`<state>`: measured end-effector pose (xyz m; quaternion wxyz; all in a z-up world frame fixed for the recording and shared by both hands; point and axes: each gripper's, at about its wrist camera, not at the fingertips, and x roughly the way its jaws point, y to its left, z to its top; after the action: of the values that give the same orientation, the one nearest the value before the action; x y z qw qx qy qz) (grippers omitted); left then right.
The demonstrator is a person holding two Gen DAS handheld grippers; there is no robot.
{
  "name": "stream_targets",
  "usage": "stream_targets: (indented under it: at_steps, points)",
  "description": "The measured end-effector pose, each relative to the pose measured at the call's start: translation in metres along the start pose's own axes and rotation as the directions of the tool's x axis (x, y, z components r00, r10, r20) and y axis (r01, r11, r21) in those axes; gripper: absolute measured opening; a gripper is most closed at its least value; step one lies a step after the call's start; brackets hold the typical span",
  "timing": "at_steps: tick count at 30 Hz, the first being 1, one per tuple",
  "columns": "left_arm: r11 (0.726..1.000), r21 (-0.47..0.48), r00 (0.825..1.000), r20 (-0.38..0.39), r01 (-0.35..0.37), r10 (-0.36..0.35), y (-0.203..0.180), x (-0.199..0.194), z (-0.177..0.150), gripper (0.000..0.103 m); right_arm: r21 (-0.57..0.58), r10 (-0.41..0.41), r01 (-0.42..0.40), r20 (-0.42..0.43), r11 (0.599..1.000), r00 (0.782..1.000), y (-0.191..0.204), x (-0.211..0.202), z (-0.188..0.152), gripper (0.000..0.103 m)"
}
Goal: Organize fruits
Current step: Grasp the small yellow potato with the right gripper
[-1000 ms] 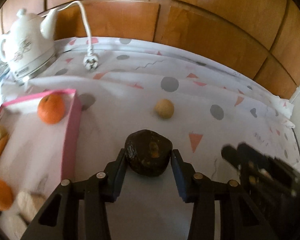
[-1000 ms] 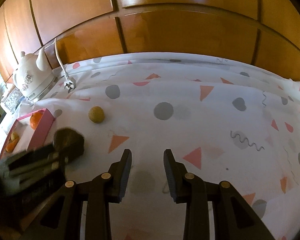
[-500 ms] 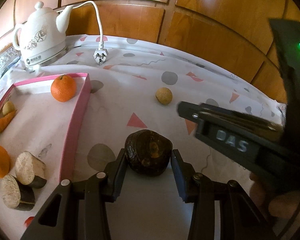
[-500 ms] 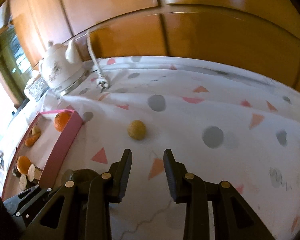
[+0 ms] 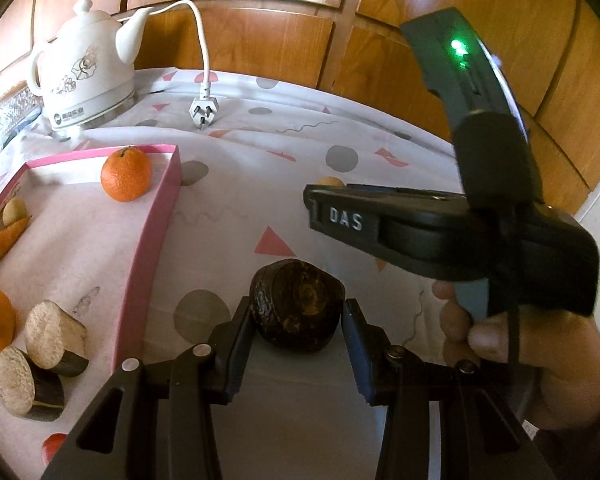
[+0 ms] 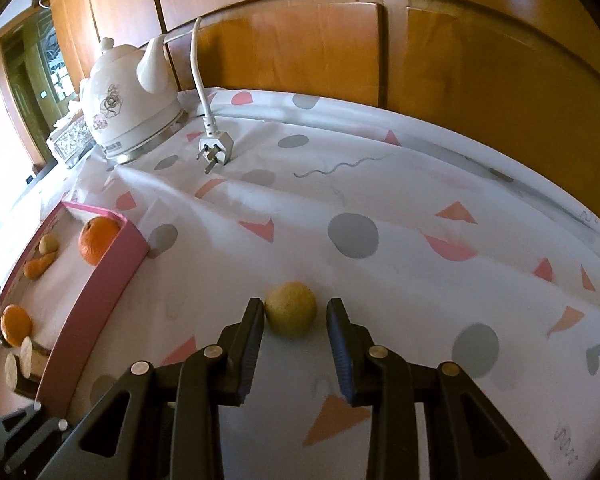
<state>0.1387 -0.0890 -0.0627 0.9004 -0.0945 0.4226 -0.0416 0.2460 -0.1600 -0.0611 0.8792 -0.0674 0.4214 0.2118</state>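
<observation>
My left gripper (image 5: 298,320) is shut on a dark brown, rough-skinned fruit (image 5: 298,300), held just right of the pink tray (image 5: 148,240). On the patterned cloth lies a small yellow round fruit (image 6: 291,314), right at the tips of my right gripper (image 6: 295,305). The left fingertip touches it and the right one stands clear, so the jaws are open. In the left wrist view the right gripper's body (image 5: 420,232) crosses the scene and hides most of that yellow fruit (image 5: 330,181). The tray holds an orange (image 5: 126,175), carrot pieces (image 5: 4,238) and cut chunks (image 5: 54,336).
A white kettle (image 5: 86,76) stands at the back left, its loose plug (image 5: 203,110) lying on the cloth. Wooden panels close off the back. A person's hand (image 5: 520,340) grips the right tool. The tray's pink wall (image 6: 100,300) rises left of the yellow fruit.
The right gripper has swung left across the cloth and rolled, bringing the yellow fruit to its fingertips. The left gripper keeps the dark fruit and has barely moved.
</observation>
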Motion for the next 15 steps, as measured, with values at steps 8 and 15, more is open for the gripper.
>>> stream_targets:
  at_steps: [8,15]
  points:
    - [1.0,0.006,1.0,0.003,-0.001,0.001,-0.001,0.0,-0.001,0.044,-0.003,-0.05,0.05,-0.005,0.999,0.999,-0.003,-0.005,-0.004,0.025]
    - [1.0,0.015,1.0,0.0,-0.001,0.001,-0.002,0.0,-0.001,0.044,0.042,-0.1,0.101,-0.018,0.994,0.995,-0.013,-0.025,-0.026,0.025]
